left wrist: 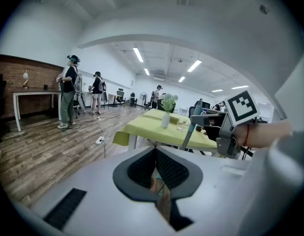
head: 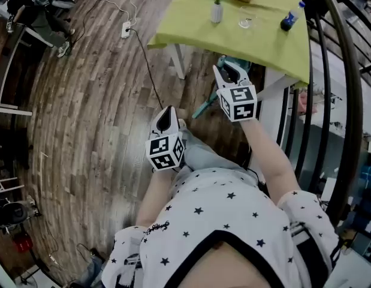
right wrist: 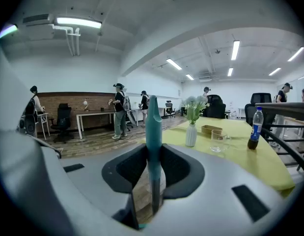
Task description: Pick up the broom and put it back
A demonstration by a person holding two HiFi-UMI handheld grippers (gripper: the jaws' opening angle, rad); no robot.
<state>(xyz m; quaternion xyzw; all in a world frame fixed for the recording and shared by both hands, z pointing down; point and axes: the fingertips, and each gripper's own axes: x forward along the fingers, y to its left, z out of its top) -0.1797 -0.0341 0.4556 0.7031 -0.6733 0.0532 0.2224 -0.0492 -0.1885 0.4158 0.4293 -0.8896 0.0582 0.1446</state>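
Beside the near edge of the table (head: 257,41), the right gripper (head: 228,71) clamps the teal broom (right wrist: 152,127) by its handle; the brush end is out of sight. The left gripper (left wrist: 155,154) is closed on nothing. The bottle (right wrist: 255,128) label is unreadable.

Head view looks down; gripper views share table (right wrist: 255,163).

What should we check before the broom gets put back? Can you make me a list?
1. Right gripper shut tight on the broom handle: ok.
2. Left gripper empty, with its jaws together: ok.
3. Handle apart from the vase and the glass on the table: ok.
4. Broom's brush end lifted off the floor: cannot tell, it is hidden.
5. Spot where the broom belongs in sight: cannot tell, no view shows it.
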